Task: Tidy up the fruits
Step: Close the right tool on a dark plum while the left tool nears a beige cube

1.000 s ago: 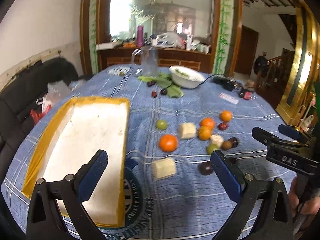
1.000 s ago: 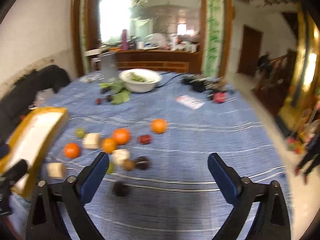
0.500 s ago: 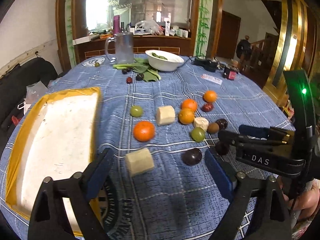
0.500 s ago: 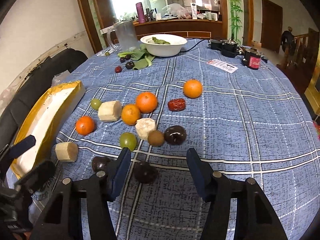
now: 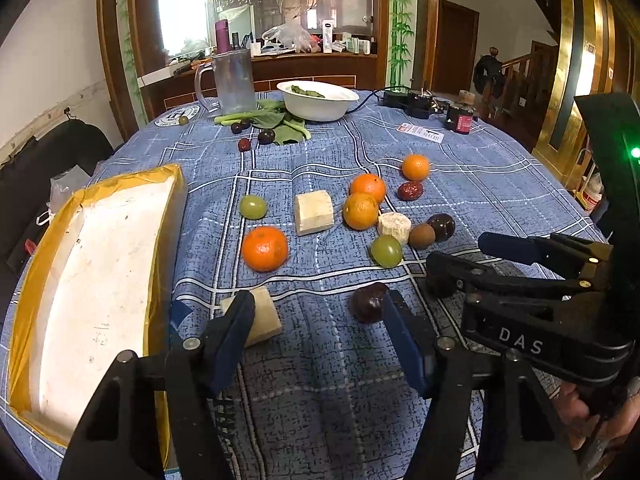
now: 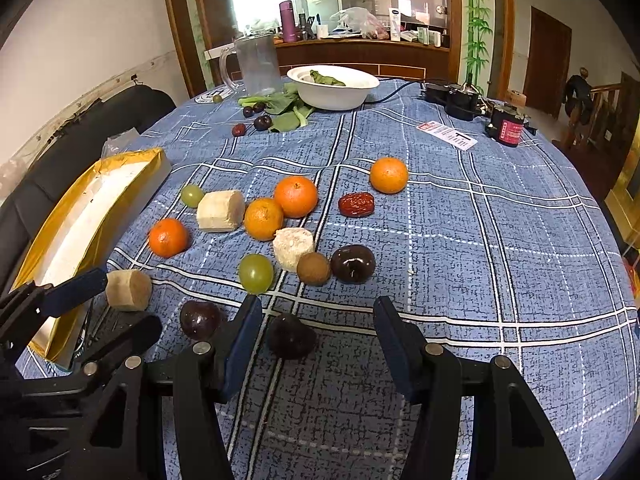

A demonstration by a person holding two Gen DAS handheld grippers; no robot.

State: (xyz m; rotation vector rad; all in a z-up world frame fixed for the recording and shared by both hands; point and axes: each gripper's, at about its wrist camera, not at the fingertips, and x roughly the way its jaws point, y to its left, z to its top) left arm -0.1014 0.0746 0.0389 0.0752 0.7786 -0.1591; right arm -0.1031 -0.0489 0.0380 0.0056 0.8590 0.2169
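My left gripper (image 5: pixel 320 332), its fingers just narrowed to a half-wide gap, brackets bare blue checked cloth on the surface (image 5: pixel 500 184). A pale cut cylinder of fruit (image 5: pixel 264 316) lies on its side beside the left finger, long axis slanting toward the yellow-rimmed white foam tray (image 5: pixel 100 280). A dark round plum (image 5: pixel 370 302) sits by the right finger. My right gripper (image 6: pixel 318 332), fingers half-wide and gripping nothing, frames a second dark plum (image 6: pixel 291 336), nearer its left finger.
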